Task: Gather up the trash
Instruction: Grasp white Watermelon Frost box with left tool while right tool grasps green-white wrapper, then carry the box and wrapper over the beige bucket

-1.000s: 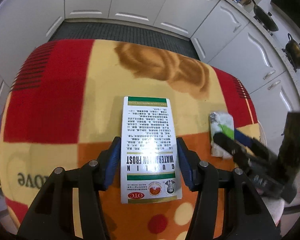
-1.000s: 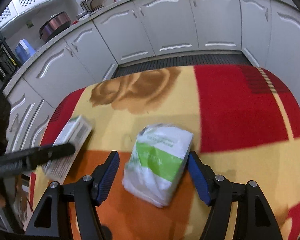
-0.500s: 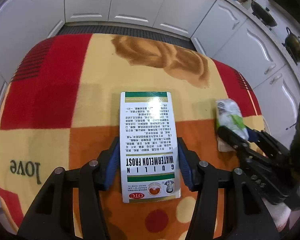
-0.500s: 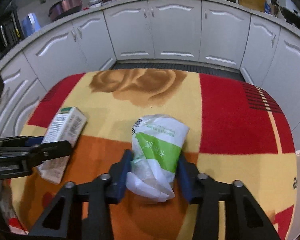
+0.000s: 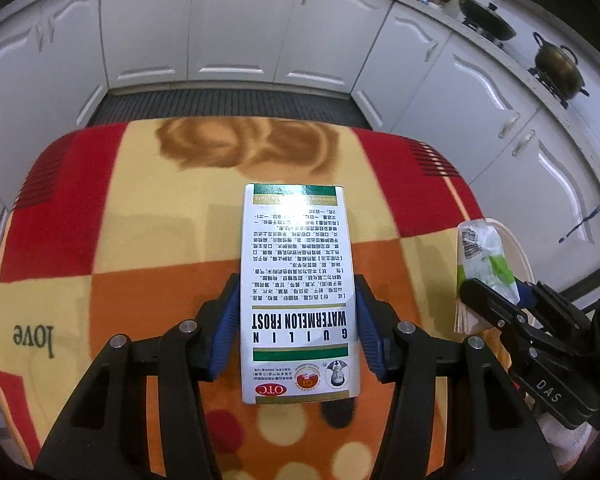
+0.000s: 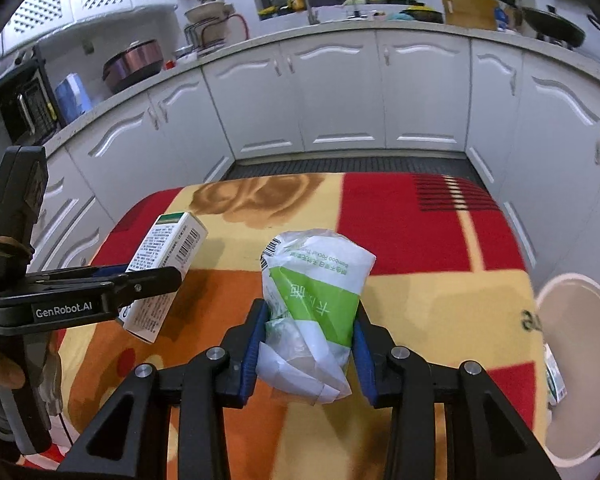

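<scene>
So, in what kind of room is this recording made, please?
Most likely a home kitchen: white cabinets run under a countertop that carries a wok, a metal pot on a burner, and a rice cooker.

Both claws have clamped down and gone up! The right claw [image 6: 309, 322], wide around the pack [image 6: 314, 308] a second ago, now squeezes it and carries it off the cloth [image 6: 420, 220]. The left claw [image 5: 296, 320] has closed its pads against the box [image 5: 298, 292], which now hangs tilted above the bench. A white bin [image 6: 576, 364] has come into view at right.
</scene>
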`<state>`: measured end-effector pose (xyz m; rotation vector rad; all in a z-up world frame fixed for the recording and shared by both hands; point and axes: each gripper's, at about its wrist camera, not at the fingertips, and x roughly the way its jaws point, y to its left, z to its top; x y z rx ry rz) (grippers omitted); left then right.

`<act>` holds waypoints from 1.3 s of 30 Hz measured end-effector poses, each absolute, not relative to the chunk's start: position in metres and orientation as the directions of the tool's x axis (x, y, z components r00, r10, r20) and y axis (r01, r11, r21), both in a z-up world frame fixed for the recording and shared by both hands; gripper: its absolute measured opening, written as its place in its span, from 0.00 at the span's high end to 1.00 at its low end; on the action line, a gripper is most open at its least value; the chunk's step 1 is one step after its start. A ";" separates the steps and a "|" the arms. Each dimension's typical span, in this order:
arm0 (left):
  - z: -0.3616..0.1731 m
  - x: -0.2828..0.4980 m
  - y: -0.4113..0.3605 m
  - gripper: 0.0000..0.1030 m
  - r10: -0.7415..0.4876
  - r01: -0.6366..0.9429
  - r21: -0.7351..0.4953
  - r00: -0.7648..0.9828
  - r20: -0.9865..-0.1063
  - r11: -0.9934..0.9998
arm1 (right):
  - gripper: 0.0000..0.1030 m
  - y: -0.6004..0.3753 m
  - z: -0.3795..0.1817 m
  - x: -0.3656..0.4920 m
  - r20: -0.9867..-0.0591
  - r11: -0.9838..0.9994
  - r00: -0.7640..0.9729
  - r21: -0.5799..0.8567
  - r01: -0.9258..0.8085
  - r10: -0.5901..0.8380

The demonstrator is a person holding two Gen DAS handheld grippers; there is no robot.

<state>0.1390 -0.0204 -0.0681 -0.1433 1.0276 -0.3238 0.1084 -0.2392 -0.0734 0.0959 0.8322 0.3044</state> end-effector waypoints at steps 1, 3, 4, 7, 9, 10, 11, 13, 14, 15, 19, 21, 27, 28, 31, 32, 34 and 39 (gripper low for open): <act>-0.067 0.138 -0.025 0.50 -0.332 0.203 -0.266 0.477 -0.814 0.942 | 0.63 -0.244 -0.073 0.106 -0.710 0.954 0.637 0.205 -0.219 0.299; -0.067 0.136 -0.034 0.50 -0.332 0.213 -0.259 0.484 -0.809 0.942 | 0.63 -0.254 -0.072 0.101 -0.707 0.957 0.645 0.208 -0.203 0.290; -0.066 0.134 -0.040 0.50 -0.333 0.221 -0.255 0.489 -0.806 0.941 | 0.63 -0.261 -0.071 0.098 -0.706 0.958 0.648 0.211 -0.194 0.287; -0.063 0.130 -0.054 0.50 -0.340 0.242 -0.249 0.495 -0.800 0.938 | 0.63 -0.274 -0.070 0.090 -0.702 0.961 0.656 0.217 -0.173 0.277; -0.062 0.126 -0.064 0.50 -0.340 0.254 -0.240 0.501 -0.796 0.937 | 0.63 -0.283 -0.070 0.084 -0.699 0.962 0.661 0.223 -0.160 0.272; -0.061 0.124 -0.069 0.50 -0.341 0.258 -0.239 0.501 -0.795 0.936 | 0.63 -0.285 -0.069 0.082 -0.698 0.962 0.663 0.224 -0.156 0.270; -0.060 0.122 -0.073 0.50 -0.343 0.262 -0.239 0.501 -0.795 0.935 | 0.63 -0.289 -0.069 0.079 -0.697 0.963 0.665 0.224 -0.152 0.268; -0.059 0.119 -0.083 0.50 -0.350 0.277 -0.238 0.496 -0.795 0.931 | 0.63 -0.295 -0.068 0.074 -0.694 0.964 0.670 0.225 -0.143 0.262; -0.058 0.118 -0.088 0.50 -0.353 0.285 -0.236 0.494 -0.794 0.929 | 0.63 -0.299 -0.067 0.072 -0.692 0.964 0.673 0.227 -0.139 0.260; -0.056 0.116 -0.094 0.50 -0.357 0.294 -0.233 0.493 -0.794 0.927 | 0.63 -0.305 -0.067 0.069 -0.689 0.965 0.678 0.229 -0.131 0.256; -0.051 0.112 -0.116 0.50 -0.377 0.333 -0.232 0.483 -0.790 0.914 | 0.63 -0.326 -0.064 0.059 -0.679 0.967 0.696 0.239 -0.091 0.233; -0.048 0.111 -0.131 0.50 -0.397 0.356 -0.242 0.471 -0.788 0.903 | 0.63 -0.337 -0.064 0.053 -0.678 0.969 0.704 0.236 -0.066 0.213; -0.048 0.109 -0.177 0.50 -0.450 0.418 -0.271 0.424 -0.786 0.867 | 0.63 -0.384 -0.064 0.035 -0.682 0.971 0.718 0.235 0.035 0.140; -0.048 0.109 -0.186 0.50 -0.461 0.428 -0.279 0.413 -0.786 0.859 | 0.63 -0.393 -0.065 0.032 -0.684 0.971 0.719 0.234 0.054 0.125; -0.050 0.108 -0.215 0.50 -0.491 0.463 -0.298 0.379 -0.785 0.835 | 0.63 -0.416 -0.067 0.025 -0.689 0.967 0.719 0.231 0.108 0.084; -0.051 0.109 -0.223 0.50 -0.496 0.471 -0.301 0.371 -0.785 0.829 | 0.63 -0.423 -0.068 0.023 -0.692 0.965 0.718 0.231 0.125 0.073; -0.054 0.112 -0.242 0.50 -0.514 0.486 -0.319 0.345 -0.786 0.814 | 0.63 -0.438 -0.071 0.019 -0.698 0.959 0.714 0.235 0.157 0.054; -0.060 0.117 -0.277 0.50 -0.526 0.508 -0.330 0.310 -0.792 0.796 | 0.62 -0.469 -0.083 0.014 -0.714 0.942 0.700 0.252 0.222 0.026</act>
